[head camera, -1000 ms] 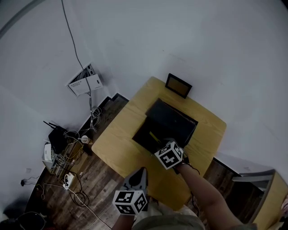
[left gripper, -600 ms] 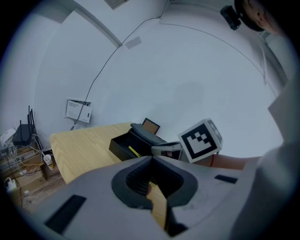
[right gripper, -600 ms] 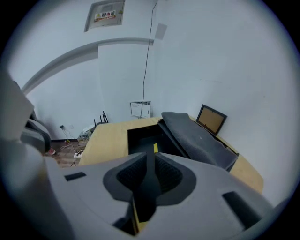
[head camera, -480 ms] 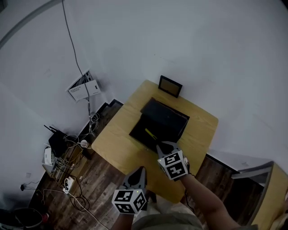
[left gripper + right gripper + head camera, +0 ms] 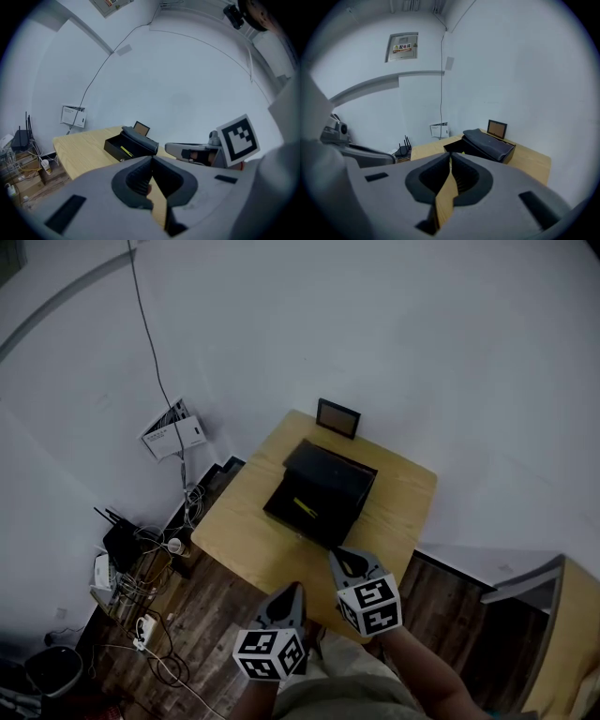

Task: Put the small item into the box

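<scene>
Your wooden table [image 5: 244, 540] stands against a white wall [image 5: 422, 352]. On it you have an open black box [image 5: 323, 488] near the middle and a small frame [image 5: 337, 418] just behind it, by the wall.

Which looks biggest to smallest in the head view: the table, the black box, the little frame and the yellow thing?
1. table, largest
2. black box
3. frame
4. yellow item in the box, smallest
All sit about equally far from the camera, so the order holds.

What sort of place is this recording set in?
Probably a small office or workroom corner: a wooden table against bare white walls, a router with tangled cables on the wood floor, and a wall-mounted electrical panel.
</scene>
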